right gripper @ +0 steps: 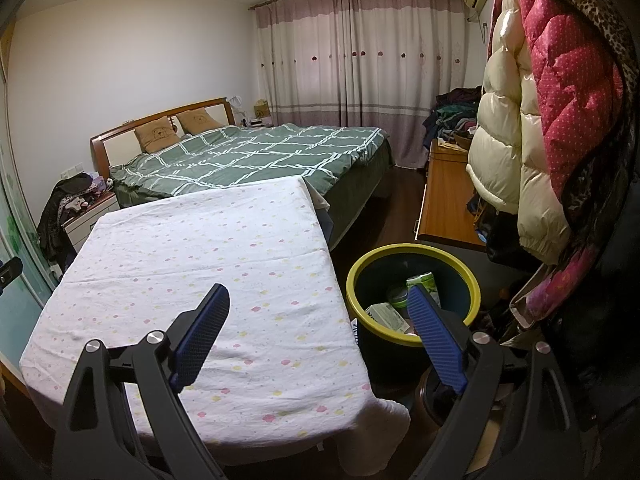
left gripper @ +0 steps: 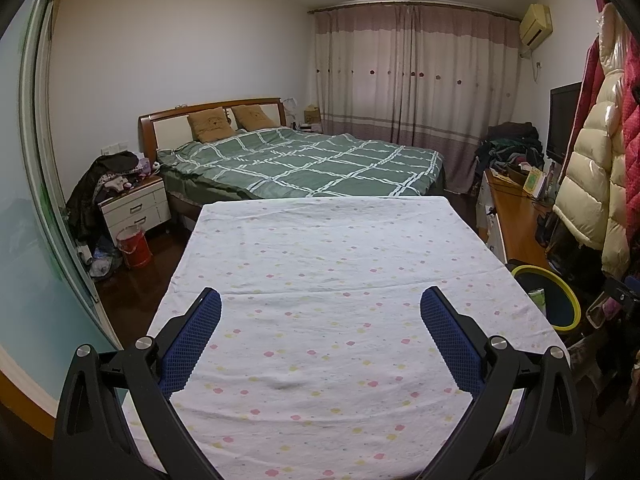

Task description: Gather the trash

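Note:
A dark bin with a yellow-green rim (right gripper: 414,254) stands on the floor right of the table; it also shows in the left wrist view (left gripper: 560,284). Inside lie a green packet (right gripper: 424,282), a round can (right gripper: 397,295) and a printed wrapper (right gripper: 386,314). The table wears a white cloth with small flowers (left gripper: 328,264), also in the right wrist view (right gripper: 208,248). My left gripper (left gripper: 320,304) is open and empty over the cloth. My right gripper (right gripper: 318,300) is open and empty, straddling the table's right edge and the bin.
A bed with a green checked quilt (left gripper: 312,160) lies behind the table. A nightstand (left gripper: 136,204) with clothes and a red bucket (left gripper: 134,246) stand at left. A wooden desk (right gripper: 444,196) and hanging coats (right gripper: 552,120) crowd the right side.

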The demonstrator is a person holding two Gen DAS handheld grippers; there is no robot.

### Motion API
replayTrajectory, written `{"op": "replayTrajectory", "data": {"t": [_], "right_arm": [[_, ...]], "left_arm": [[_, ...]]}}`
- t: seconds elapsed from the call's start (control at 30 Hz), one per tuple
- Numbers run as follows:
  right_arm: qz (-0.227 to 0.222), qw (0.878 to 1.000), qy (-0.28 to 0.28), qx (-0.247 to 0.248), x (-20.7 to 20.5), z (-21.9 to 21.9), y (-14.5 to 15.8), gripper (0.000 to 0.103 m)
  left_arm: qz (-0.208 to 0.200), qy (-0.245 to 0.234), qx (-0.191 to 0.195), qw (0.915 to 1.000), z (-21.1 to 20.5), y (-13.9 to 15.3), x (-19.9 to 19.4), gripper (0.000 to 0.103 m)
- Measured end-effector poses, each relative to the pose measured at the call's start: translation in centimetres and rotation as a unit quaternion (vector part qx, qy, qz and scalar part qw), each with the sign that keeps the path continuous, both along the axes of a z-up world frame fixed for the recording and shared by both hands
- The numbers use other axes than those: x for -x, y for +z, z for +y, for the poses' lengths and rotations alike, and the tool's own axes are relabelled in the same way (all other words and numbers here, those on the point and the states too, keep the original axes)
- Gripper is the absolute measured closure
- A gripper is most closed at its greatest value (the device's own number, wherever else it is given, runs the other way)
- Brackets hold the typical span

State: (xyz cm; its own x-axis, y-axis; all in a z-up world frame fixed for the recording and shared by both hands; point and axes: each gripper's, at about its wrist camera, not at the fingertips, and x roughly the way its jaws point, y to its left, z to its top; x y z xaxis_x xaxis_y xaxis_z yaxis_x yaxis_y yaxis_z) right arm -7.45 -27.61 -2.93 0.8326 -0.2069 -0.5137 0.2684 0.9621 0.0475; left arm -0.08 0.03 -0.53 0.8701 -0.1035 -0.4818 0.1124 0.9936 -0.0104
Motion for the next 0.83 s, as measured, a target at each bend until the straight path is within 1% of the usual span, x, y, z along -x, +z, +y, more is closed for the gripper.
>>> {"op": "replayTrajectory", "data": {"t": [0.2, 0.37, 0.57, 0.6, 0.67, 0.77, 0.83], "right_arm": [[0.0, 1.0, 0.0, 0.0, 0.0, 0.1, -0.1, 0.017], [0.001, 1.0, 0.0, -0.001, 0.0, 0.0, -0.1, 0.017], [0.008, 1.0, 0.007, -0.006, -0.8, 0.2, -0.6, 0.017], [0.01, 1.0, 0.012, -0.006, -1.3, 0.5, -0.7, 0.017], [0.012, 1.0, 0.024, -0.008, -2.4, 0.6, -0.7, 0.011], [0.025, 0.998, 0.053, -0.019, -5.6, 1.1, -1.3, 0.009], [0.039, 0.996, 0.075, -0.036, -8.9, 1.5, -2.3, 0.009]], "left_arm": [[0.003, -0.004, 0.001, 1.0, 0.2, -0.1, -0.1, 0.005], [0.01, -0.01, 0.01, 0.9998, 0.5, -0.3, -0.1, 0.005], [0.015, -0.023, 0.02, 0.9994, 0.5, -0.2, -1.5, 0.005], [0.02, -0.02, 0.02, 0.9994, 0.6, -0.3, -2.0, 0.005], [0.037, -0.02, 0.025, 0.9988, 1.0, -0.9, -3.9, 0.005], [0.058, -0.001, 0.018, 0.9982, 1.5, -2.3, -8.0, 0.005], [0.074, 0.009, 0.012, 0.9971, 1.7, -3.6, -11.1, 0.005]]}}
